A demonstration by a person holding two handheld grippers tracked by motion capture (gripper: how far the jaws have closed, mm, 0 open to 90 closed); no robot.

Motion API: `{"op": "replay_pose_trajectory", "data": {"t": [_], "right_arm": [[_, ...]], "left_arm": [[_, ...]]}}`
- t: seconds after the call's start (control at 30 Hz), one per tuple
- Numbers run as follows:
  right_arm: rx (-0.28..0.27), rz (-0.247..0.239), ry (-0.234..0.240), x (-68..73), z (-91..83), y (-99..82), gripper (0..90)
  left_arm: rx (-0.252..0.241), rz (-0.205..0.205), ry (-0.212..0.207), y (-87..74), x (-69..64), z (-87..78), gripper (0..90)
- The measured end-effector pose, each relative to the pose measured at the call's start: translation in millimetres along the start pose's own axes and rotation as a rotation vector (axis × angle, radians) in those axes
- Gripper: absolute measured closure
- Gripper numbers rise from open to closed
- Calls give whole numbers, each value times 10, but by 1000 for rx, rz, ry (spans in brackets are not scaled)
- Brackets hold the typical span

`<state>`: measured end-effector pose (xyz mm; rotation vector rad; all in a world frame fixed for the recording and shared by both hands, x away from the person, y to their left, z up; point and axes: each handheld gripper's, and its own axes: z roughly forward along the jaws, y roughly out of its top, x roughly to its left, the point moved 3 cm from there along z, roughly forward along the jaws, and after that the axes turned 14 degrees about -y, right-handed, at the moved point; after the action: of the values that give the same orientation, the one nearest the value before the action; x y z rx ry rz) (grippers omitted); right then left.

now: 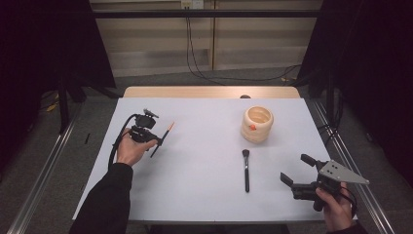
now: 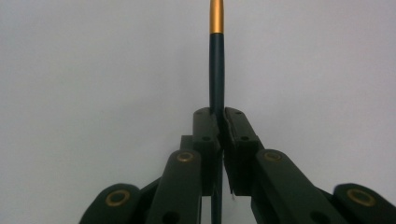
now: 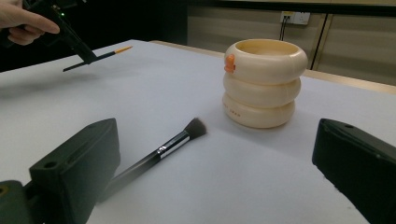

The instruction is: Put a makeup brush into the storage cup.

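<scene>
Nearest me on the right, my right gripper (image 1: 298, 173) sits low over the worktop (image 1: 204, 195) near its front right corner, jaws wide apart with nothing between them. Just past it, a makeup brush (image 1: 246, 169) lies flat on the white top, bristles pointing away from me, handle toward me. It's apart from both grippers, and in the right gripper view it lies between the jaws but further out, its handle end blurred where it runs behind the left jaw.

Over on the left, my left gripper (image 1: 157, 144) is clamped tight on a thin pencil (image 1: 162, 139), dark shaft with an orange-gold end. The pencil looks lifted off the top, tilted, gold end pointing away and to the right. In the left gripper view the shaft runs straight up between the closed jaws and its gold tip is cut off by the top edge, so I can't tell what kind of tip it has.

Further back, right of centre, there's a cream holder (image 1: 257, 124) shaped like three stacked rings, upright, with a small orange bit on its side. Can't see whether anything's inside it. Nothing stands between the pencil and the holder, just bare top.

Count: two grippers, one brush, one pencil, one holder.
</scene>
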<state>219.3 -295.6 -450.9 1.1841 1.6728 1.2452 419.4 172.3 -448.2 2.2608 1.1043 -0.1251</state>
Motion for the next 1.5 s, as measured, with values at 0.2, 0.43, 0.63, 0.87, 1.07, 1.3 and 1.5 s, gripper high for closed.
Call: {"op": "replay_pose_trajectory", "data": {"t": [0.2, 0.43, 0.63, 0.87, 1.07, 1.3, 1.5], "right_arm": [[-3, 0, -1, -1, -8, 0, 3], [-2, 7, -4, 5, 6, 1, 3], [-5, 5, -1, 4, 3, 1, 3], [-7, 10, -7, 1, 0, 1, 2], [-6, 9, -1, 6, 5, 0, 1], [-5, 11, -6, 7, 6, 0, 2], [-5, 8, -6, 5, 5, -1, 3]], "left_arm": [[-77, -8, -36, -89, -5, -65, 843], [-133, 5, -35, -124, -44, -159, 843], [-207, 26, -58, -128, -119, -197, 843], [-288, 71, -60, -177, -171, -247, 843], [-349, 95, -60, -214, -238, -303, 843], [-404, 124, -70, -238, -293, -350, 843], [-460, 139, -87, -269, -341, -375, 842]]}}
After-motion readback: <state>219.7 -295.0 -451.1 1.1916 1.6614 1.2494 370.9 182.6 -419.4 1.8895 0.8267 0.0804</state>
